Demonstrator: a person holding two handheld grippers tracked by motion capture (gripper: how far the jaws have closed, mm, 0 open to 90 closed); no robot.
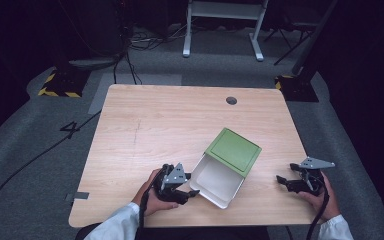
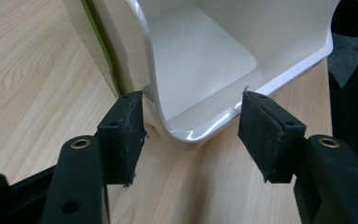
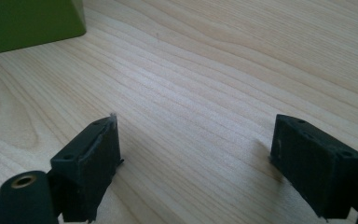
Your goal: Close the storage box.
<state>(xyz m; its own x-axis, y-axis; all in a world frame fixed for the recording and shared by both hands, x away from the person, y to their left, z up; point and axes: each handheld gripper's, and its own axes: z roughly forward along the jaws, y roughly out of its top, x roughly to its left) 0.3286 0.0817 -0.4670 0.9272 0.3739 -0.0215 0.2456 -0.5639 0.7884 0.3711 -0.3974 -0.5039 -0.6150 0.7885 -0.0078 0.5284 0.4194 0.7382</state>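
One legible mark was found: a large black numeral "4" [image 1: 70,129] stood on the grey floor [image 1: 25,150], at about nine o'clock from the wooden table [image 1: 145,125] in the high view. The yellow-and-black hazard striping [image 1: 55,92] on a stand base at ten o'clock carried no wording. No other lettering, label or brand could be read.

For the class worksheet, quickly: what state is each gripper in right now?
Left gripper: open, jaws either side of the white container corner, not pressing.
Right gripper: open, nothing between its jaws.
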